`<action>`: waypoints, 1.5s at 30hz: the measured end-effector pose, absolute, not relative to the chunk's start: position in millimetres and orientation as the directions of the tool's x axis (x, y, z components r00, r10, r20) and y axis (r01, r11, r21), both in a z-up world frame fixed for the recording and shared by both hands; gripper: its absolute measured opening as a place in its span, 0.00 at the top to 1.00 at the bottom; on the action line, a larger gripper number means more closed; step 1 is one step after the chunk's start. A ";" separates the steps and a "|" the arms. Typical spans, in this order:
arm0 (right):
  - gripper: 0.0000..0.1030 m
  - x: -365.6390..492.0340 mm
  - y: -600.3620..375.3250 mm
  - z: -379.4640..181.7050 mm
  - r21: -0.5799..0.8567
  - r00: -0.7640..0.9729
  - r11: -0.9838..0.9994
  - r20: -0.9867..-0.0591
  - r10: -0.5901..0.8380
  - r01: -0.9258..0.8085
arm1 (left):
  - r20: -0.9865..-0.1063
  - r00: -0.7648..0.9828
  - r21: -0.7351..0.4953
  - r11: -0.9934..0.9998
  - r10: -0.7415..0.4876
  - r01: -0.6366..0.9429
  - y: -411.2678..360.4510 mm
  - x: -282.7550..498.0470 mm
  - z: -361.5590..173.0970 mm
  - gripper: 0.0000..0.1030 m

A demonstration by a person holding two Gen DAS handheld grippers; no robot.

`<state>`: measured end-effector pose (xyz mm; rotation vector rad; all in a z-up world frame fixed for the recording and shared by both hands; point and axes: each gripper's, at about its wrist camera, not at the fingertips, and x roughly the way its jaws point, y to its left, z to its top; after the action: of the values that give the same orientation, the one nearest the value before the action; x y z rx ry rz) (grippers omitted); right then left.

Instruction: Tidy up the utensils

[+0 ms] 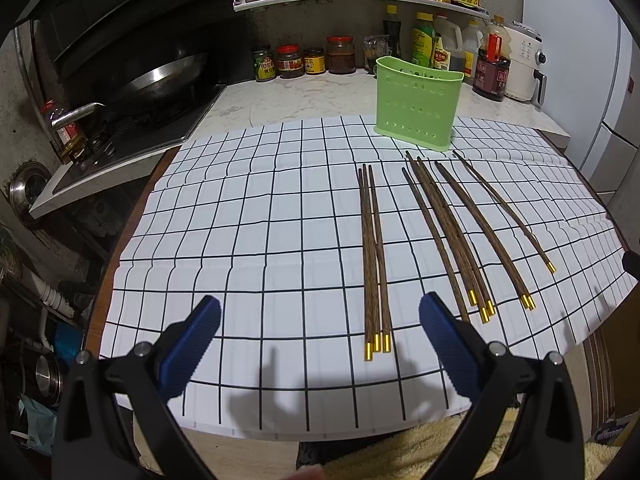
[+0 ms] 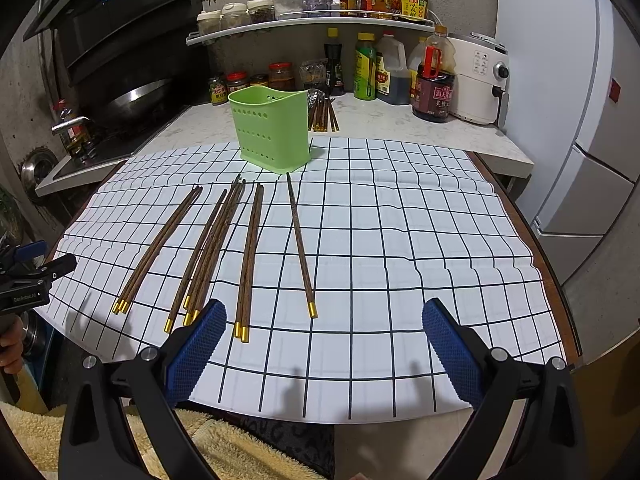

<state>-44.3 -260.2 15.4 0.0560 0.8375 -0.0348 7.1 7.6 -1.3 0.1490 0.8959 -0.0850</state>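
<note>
Several dark wooden chopsticks (image 1: 448, 228) with gold ends lie in loose groups on a white cloth with a black grid (image 1: 260, 240). A bundle of three (image 1: 373, 256) lies nearest my left gripper (image 1: 320, 320), which is open and empty just short of their gold tips. In the right wrist view the same chopsticks (image 2: 212, 248) fan out left of centre, and a single one (image 2: 301, 244) lies apart. My right gripper (image 2: 324, 324) is open and empty over the cloth's near edge. A green perforated holder (image 1: 416, 104) (image 2: 272, 128) stands upright at the cloth's far edge.
More chopsticks (image 2: 322, 114) lie on the counter behind the holder. Sauce bottles and jars (image 1: 340, 56) line the back wall, with a white appliance (image 2: 478, 76) at right. A wok (image 1: 160, 80) sits on the stove at left. The left gripper's body (image 2: 28, 280) shows at the left edge.
</note>
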 end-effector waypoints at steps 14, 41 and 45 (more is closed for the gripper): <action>0.05 -44.0 -259.9 15.7 0.037 0.670 0.998 -0.742 -0.008 0.052 | -0.782 0.623 0.094 0.987 -0.010 0.134 8.5 6.6 -0.5 0.06; 0.05 -34.1 -264.1 5.9 0.022 0.679 0.998 -0.734 -0.027 0.063 | -0.823 0.568 0.074 0.992 0.002 0.104 19.1 23.6 -26.1 0.06; 0.05 -25.0 -264.2 -4.5 0.032 0.693 0.998 -0.720 -0.011 0.049 | -0.845 0.534 0.055 0.994 -0.006 0.098 23.6 34.0 -42.0 0.06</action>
<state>-25.0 -264.2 -4.5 0.0498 0.8039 -0.0338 34.0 23.6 -42.0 0.0995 1.0057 -0.0621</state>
